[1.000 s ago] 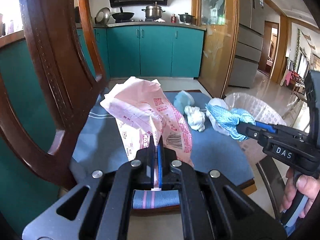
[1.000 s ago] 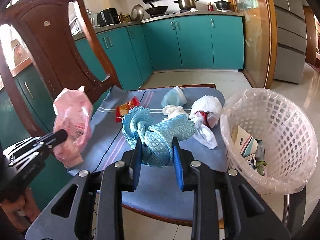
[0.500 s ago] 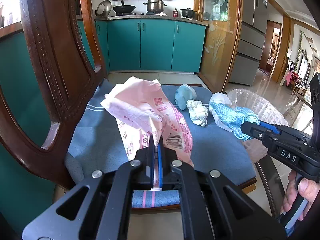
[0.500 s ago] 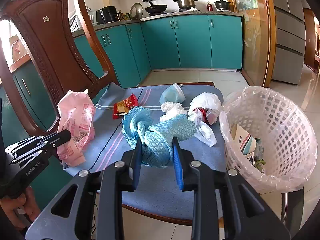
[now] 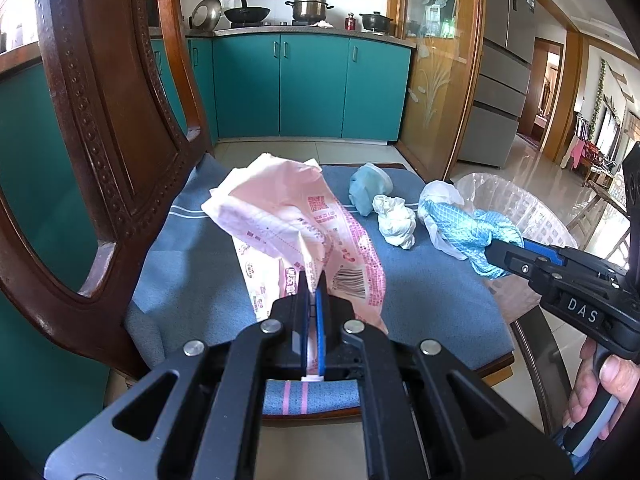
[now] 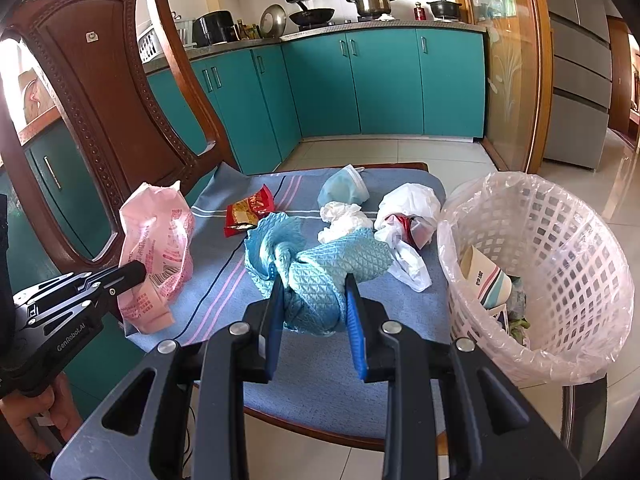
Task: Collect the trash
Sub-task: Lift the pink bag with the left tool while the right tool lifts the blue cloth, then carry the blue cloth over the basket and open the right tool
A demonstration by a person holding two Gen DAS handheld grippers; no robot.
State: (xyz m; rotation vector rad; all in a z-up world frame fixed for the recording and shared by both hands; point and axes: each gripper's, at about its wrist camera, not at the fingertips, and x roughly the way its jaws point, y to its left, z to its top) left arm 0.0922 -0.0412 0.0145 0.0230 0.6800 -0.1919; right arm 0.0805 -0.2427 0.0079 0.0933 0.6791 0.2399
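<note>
Holding two items above chair seat [image 6: 320, 380]. Left gripper [image 5: 311, 280]: jaws nearly shut, pinching pink wrapper [image 5: 296, 224], light, crinkly, slippery film. Right gripper [image 6: 314, 292]: jaws part-open, clamping blue cloth [image 6: 320, 272], soft, bunched; grip mid-bundle. Basket [image 6: 560, 248] at 3 o'clock.

We see the chair back [image 5: 92, 128] and kitchen cabinets [image 5: 304, 88] sitting lower in the left wrist view than a second ago (a slight shift); the right tongs [image 5: 494, 254] now appear lower there too.
</note>
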